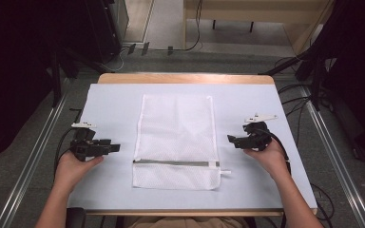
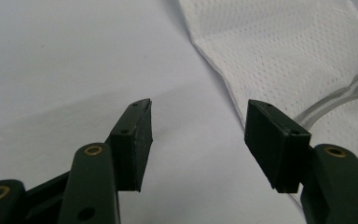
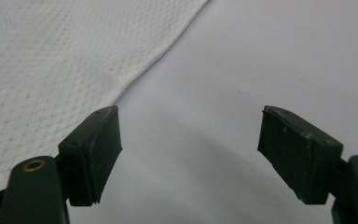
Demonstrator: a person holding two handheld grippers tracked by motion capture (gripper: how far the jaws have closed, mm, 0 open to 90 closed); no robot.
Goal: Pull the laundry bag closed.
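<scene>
My left gripper and right gripper both matte black, flat rectangular pads on each jaw, brass-ringed screw holes, small pinholes on the pad edges, white three-cornered plates on top, black cables trailing off, my forearms bare, no sleeves

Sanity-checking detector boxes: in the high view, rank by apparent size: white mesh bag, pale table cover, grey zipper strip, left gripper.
1. pale table cover
2. white mesh bag
3. grey zipper strip and left gripper: too alike to rank; the strip is longer but thin.
</scene>
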